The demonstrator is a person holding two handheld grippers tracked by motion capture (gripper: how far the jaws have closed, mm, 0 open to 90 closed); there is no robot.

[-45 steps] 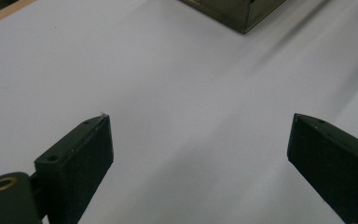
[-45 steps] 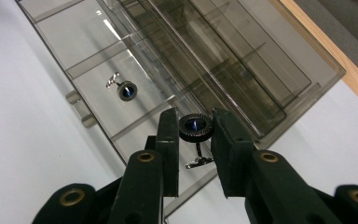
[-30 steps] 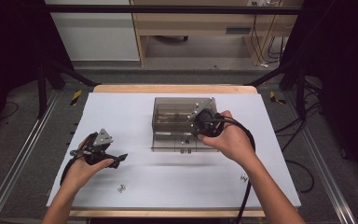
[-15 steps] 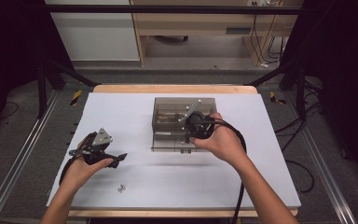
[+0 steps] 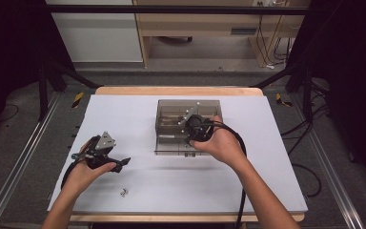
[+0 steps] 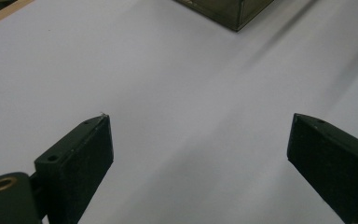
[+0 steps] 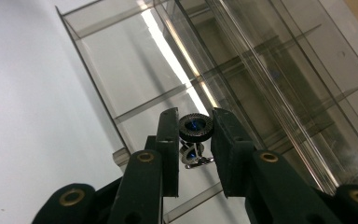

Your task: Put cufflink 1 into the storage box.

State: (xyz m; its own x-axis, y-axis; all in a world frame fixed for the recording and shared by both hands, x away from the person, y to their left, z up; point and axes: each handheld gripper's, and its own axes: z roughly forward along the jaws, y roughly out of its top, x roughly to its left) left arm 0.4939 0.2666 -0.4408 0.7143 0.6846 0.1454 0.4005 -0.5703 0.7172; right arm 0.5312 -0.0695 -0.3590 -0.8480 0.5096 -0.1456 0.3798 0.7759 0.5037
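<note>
Smoky clear-plastic compartmented organizer box, its visible cells bare, right gripper above it pinching one small black knurled wheel, left gripper spread wide over white table.

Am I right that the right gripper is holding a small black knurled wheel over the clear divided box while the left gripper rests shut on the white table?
Not quite: the left gripper is open, its jaws wide apart over the white table, as the left gripper view shows. The right gripper does hold the wheel over the box.
</note>
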